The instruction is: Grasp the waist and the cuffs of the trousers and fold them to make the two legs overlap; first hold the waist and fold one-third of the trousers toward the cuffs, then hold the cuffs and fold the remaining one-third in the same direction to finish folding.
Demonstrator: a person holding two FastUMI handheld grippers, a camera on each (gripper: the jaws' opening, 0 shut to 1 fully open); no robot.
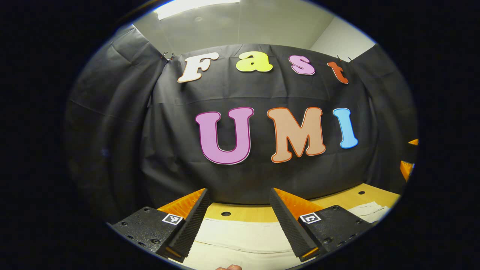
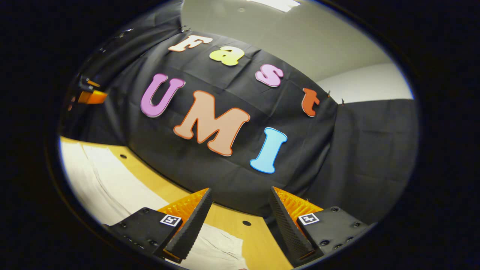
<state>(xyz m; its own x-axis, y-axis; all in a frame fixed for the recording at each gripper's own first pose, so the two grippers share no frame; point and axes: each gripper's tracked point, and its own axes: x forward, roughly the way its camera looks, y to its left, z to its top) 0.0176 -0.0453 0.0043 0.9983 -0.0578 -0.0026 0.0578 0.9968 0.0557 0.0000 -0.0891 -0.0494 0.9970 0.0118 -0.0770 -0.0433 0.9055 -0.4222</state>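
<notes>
- Left gripper (image 1: 238, 210): jaws spread wide, nothing between them. Held above the worktop and aimed nearly level at the booth's back wall. Ribbed inner faces on both fingers.
- Right gripper (image 2: 240, 210): likewise parted and empty, held aloft and canted, so the worktop runs slantwise across the right gripper view.
- A fingertip (image 1: 229, 267) of the person shows at the very bottom of the left gripper view.
- Trousers (image 1: 240, 240): pale, cream-coloured cloth, lying flat on the worktop directly under and ahead of the left gripper, reaching close to the worktop's back edge. In the right gripper view the cloth (image 2: 112, 187) stretches along the near-left part of the worktop, with one end lying below the right gripper's own fingers. Which end is waist and which cuffs cannot be told from here.
- Worktop (image 1: 352, 198): light wood, with small dark round holes along the back edge, one (image 1: 225, 213) just beyond the cloth.
- Other gripper seen afar: a part of it at the right margin of the left gripper view (image 1: 407, 168), another at the upper left of the right gripper view (image 2: 90, 96).
- Handling, as a judgement: light, limp, non-fragile fabric; it will sag and crease when lifted and may drag the layer beneath it. A seamed edge, the waistband or a cuff hem, is thicker and the better place to pinch, taken at the outer corners so the cloth lifts evenly.
- Progress, as a judgement: neither gripper touches the cloth, so no fold is in hand; both must descend to the trousers' ends first.
</notes>
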